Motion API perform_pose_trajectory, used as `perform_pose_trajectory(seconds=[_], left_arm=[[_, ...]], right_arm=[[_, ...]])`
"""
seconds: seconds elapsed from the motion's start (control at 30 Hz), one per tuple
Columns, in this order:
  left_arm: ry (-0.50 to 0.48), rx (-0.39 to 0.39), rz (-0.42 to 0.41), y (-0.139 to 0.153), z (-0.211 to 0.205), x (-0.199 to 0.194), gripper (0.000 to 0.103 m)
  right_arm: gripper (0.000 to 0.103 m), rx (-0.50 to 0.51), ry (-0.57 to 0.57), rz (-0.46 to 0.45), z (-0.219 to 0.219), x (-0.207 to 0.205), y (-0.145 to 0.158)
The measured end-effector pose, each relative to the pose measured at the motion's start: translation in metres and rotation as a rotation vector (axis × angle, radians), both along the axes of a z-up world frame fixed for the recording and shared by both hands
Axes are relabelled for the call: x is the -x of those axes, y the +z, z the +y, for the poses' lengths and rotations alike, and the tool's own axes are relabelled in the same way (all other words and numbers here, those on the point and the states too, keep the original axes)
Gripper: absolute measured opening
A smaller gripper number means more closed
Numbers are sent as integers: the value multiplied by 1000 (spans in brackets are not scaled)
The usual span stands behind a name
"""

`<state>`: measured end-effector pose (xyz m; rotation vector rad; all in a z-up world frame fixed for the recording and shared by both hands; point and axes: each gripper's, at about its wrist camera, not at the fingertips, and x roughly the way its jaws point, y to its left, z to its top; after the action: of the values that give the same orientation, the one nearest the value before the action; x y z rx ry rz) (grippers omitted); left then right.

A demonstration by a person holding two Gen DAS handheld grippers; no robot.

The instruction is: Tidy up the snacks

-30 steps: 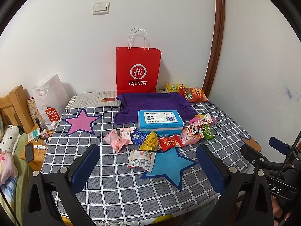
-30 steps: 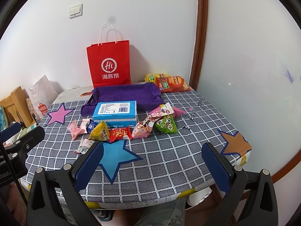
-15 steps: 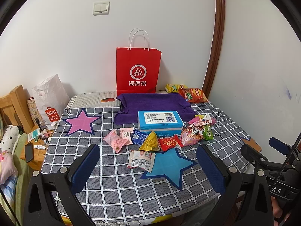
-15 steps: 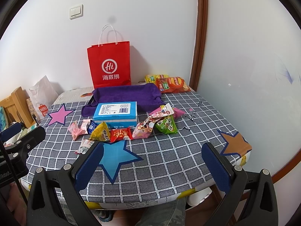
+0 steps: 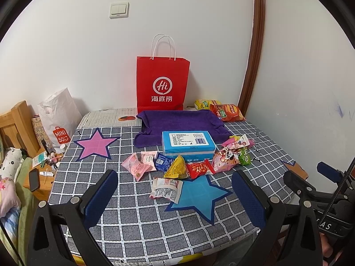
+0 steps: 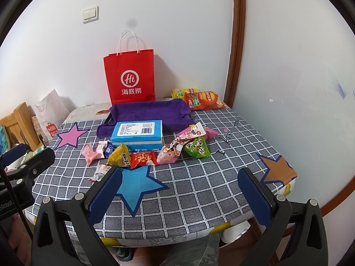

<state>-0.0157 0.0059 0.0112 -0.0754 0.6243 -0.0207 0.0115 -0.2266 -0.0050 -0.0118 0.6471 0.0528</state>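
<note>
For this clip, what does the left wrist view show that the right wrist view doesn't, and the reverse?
Only the left wrist view shows the phone on the wooden side table and the whole white packet beside the blue star.

Only the right wrist view shows the full orange star at the table corner.

Both show the red paper bag, the purple towel, the blue box and the row of snack packets, with both grippers open and empty.

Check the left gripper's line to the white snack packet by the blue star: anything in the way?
Nothing visible. The left gripper is open, back from the table edge, and only bare checked tablecloth lies between it and the white snack packet. The other snacks and the blue box sit beyond the packet.
</note>
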Motion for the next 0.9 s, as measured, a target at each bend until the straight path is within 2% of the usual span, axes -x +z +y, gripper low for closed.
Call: perform_pose_trajectory(seconds=[0.53,0.73,0.9], left_arm=[[4,8,14,-8,3,-11,103],[17,16,51,-26,10,-28,103],[35,32,112,-53,19,-45,101]], right_arm=[[102,-11,15,8,1,-6,-7],[102,-13,11,44,-2,-19,-24],[102,-28,0,74,-13,-35,-45]])
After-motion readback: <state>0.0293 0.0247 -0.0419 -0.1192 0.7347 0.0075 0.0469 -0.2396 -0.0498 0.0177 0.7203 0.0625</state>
